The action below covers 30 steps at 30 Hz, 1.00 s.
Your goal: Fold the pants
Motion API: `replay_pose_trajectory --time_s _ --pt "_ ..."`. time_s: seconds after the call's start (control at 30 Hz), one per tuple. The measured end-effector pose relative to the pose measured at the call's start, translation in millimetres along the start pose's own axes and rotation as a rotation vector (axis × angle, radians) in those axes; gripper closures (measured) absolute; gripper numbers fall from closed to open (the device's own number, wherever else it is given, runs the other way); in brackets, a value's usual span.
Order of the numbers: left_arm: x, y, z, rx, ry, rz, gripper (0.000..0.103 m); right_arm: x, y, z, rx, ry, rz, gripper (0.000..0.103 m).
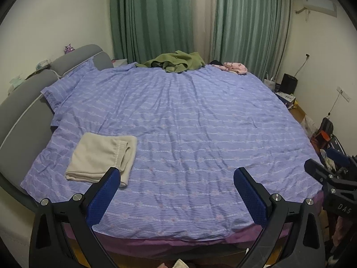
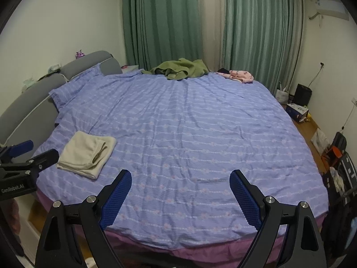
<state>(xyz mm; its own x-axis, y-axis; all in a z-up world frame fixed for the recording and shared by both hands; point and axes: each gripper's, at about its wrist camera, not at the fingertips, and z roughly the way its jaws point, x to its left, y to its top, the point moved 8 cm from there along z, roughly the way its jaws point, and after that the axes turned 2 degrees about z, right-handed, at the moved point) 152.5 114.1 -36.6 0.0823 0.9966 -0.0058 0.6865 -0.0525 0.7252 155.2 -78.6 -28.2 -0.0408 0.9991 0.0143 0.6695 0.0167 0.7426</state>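
Between the blue-padded jaws of the left gripper nothing is lying: they are standing released and wide over the lilac striped bedspread. The right gripper is showing the same, jaws apart and empty, bare bedspread between them. Outward at ten o'clock from the left jaws, the folded cream fleece pants are resting flat as a neat rectangle near the grey padded headboard, apart from both grippers. Judging by that tidy stack, the fold is looking finished and the hands are hovering clear. At twelve o'clock, at the far edge, a crumpled olive-green garment is lying, with a pink patterned cloth at one o'clock; any next move would call for reaching across the bed. Both grippers are pointing downward.
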Motion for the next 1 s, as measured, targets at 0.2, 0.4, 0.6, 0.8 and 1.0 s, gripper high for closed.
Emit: replay_pose_trajectory --time_s 0.2,0.4,0.6,0.8,1.0 --pt "-14 2 -11 -0.010 -0.008 0.034 0.000 -7 -9 -9 0.005 0.000 0.020 0.013" --pt "-21 5 -17 -0.028 -0.019 0.040 0.000 -13 -10 -16 -0.011 -0.006 0.050 0.013" --pt "-23 2 -12 -0.006 -0.030 0.034 0.000 -15 -12 -19 -0.020 -0.010 0.048 0.013" --pt "-26 -1 -11 0.003 -0.024 0.037 0.000 -16 -15 -17 -0.007 -0.005 0.047 0.013" --pt "-26 -1 -11 0.005 -0.017 0.042 0.000 -16 -17 -16 -0.002 -0.001 0.045 0.013"
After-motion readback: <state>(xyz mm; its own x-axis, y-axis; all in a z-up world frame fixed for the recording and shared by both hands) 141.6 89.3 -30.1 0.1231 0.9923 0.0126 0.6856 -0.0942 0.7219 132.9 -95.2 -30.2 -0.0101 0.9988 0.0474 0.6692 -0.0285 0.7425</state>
